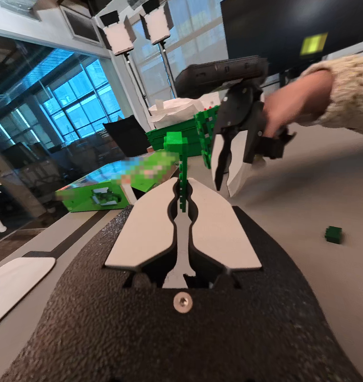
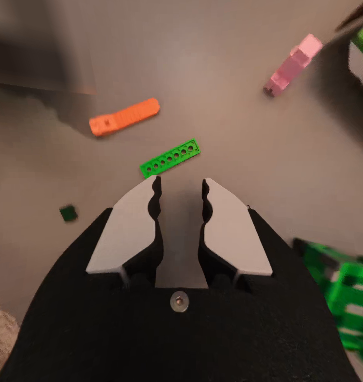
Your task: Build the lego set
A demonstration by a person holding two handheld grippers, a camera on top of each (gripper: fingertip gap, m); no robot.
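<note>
Left gripper (image 1: 183,186) clamped on thin edge of upright green studded lego plate assembly (image 1: 181,165); narrow grip, piece may pivot or slip. Right gripper (image 2: 181,182), fingers apart, empty, hovers just short of flat bright-green lego plate (image 2: 170,158) lying underside-up on grey table (image 2: 238,144); low profile risks failed pinch, skidding.

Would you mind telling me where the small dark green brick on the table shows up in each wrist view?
Left wrist view: small dark green brick lies at the right, on the bare table.
Right wrist view: it lies at the left, beside the claw.
Shared landmark: the right claw, open in both.
</note>
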